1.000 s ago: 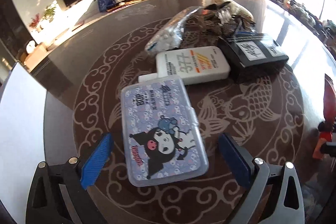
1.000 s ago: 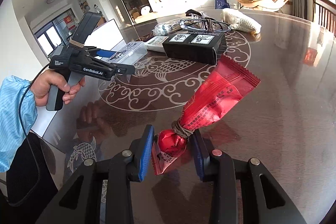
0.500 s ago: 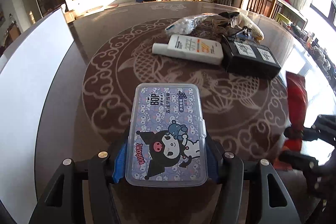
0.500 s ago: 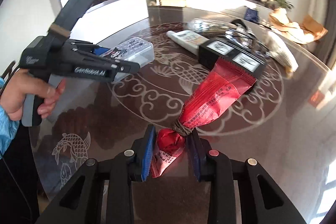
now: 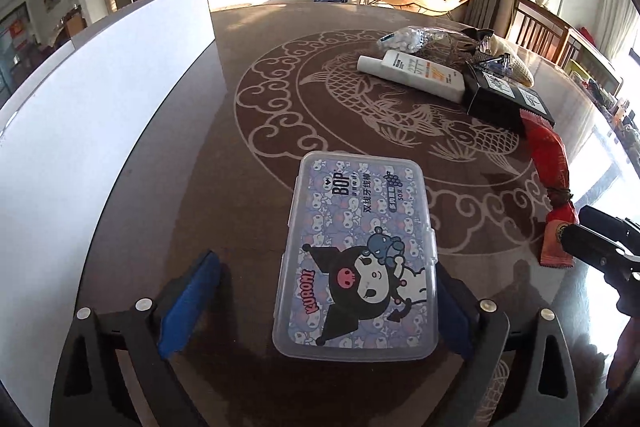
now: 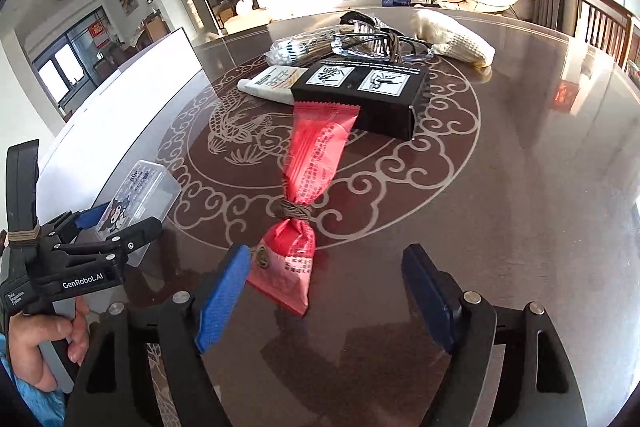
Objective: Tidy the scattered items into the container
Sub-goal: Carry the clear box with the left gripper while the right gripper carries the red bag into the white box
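On the table (image 5: 280,75), both grippers' jaws are opening, seemingly gripping nothing: left gripper (image 5: 316,307) around the floss box (image 5: 356,255), right gripper (image 6: 324,299) straddling the red packet (image 6: 308,187); re-grip squarely, carry toward the white container (image 5: 100,115) at nine o'clock.

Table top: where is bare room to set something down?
Free: the table right of the black box and red packet; also the strip between the white container wall and floss-pick case. Crowded: far cluster around the tube.
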